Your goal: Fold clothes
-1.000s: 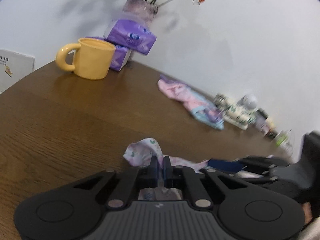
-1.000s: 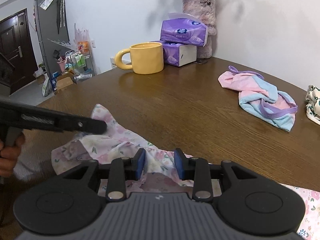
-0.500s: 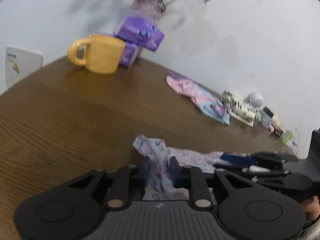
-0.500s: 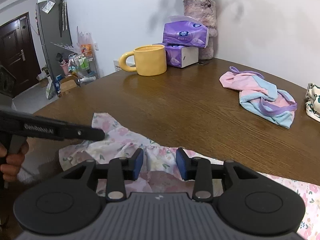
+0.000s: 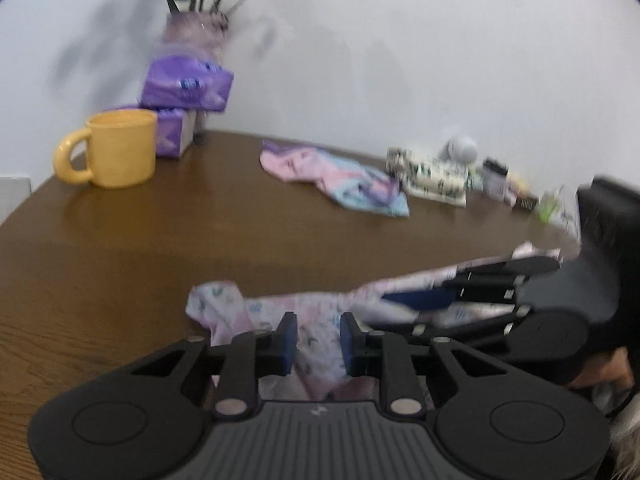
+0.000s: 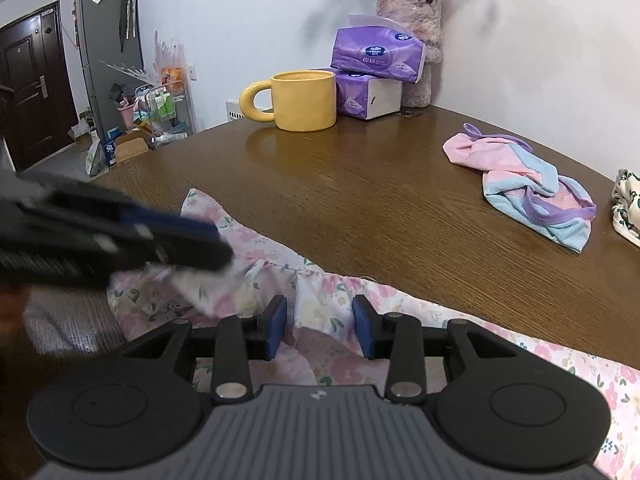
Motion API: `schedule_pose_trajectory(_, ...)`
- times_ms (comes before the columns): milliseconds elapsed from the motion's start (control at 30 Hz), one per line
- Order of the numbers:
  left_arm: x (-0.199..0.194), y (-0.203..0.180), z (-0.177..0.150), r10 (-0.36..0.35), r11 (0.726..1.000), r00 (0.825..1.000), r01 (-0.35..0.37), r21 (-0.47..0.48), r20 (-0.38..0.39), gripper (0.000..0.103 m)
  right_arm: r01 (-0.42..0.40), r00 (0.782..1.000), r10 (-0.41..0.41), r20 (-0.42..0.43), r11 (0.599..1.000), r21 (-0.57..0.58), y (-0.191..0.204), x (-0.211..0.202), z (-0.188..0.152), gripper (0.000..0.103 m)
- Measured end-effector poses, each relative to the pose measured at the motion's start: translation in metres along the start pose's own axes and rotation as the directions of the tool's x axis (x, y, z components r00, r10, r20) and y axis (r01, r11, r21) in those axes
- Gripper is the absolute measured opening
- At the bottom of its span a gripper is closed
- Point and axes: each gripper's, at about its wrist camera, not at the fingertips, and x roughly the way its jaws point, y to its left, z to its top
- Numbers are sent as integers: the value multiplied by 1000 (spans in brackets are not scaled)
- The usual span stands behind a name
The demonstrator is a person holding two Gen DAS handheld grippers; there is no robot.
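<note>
A pale pink floral garment (image 5: 224,304) (image 6: 316,292) lies spread near the front edge of the brown wooden table (image 6: 400,200). My left gripper (image 5: 318,340) is low over its left part. Its jaws are closing, with a fold of the cloth between the blue pads, which stand apart from it. In the right wrist view the left gripper (image 6: 216,248) shows blurred, reaching in from the left over the cloth. My right gripper (image 6: 320,328) stands open over the gathered middle of the garment, which lies under and between its fingers. It appears at the right in the left wrist view (image 5: 400,304).
A yellow mug (image 6: 304,100), two purple tissue packs (image 6: 376,56) and a vase of flowers (image 6: 412,12) stand at the back by the wall. A pink and blue garment (image 6: 528,188) and a folded white patterned cloth (image 5: 432,176) lie at the right, with small bottles (image 5: 496,180) beyond.
My left gripper, shut on a raised bunch of the floral cloth a second ago, has opened and moved sideways toward the right gripper. The cloth now lies flatter. The right gripper stayed put.
</note>
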Motion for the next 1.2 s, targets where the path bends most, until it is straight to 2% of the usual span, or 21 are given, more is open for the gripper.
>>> schedule_pose_trajectory(133, 6, 2, -9, 17, 999, 999, -16, 28, -34, 21, -2, 1000, 2, 7, 1000, 8, -2, 1, 0, 36)
schedule_pose_trajectory(300, 5, -2, -14, 40, 996, 999, -38, 85, -22, 20, -29, 998, 23, 51, 994, 109, -20, -16, 3, 38)
schedule_pose_trajectory(433, 4, -3, -17, 42, 995, 999, -41, 95, -8, 21, 58, 992, -76, 105, 984, 169, -40, -44, -4, 40)
schedule_pose_trajectory(600, 4, -4, -16, 41, 992, 999, -40, 116, -10, 21, 172, 979, -194, 67, 954, 245, -70, -65, -24, 40)
schedule_pose_trajectory(733, 3, -5, -15, 49, 988, 999, -47, 145, -13, 21, 240, 968, -251, 6, 932, 270, -91, -72, -39, 40)
schedule_pose_trajectory(933, 5, -10, -16, 77, 981, 997, -75, 179, -5, 21, 255, 965, -261, -20, 922, 292, -101, -82, -62, 40)
schedule_pose_trajectory(1200, 3, -13, -15, 82, 981, 997, -80, 175, -3, 25, 252, 967, -252, -26, 946, 202, -91, -85, -69, 39)
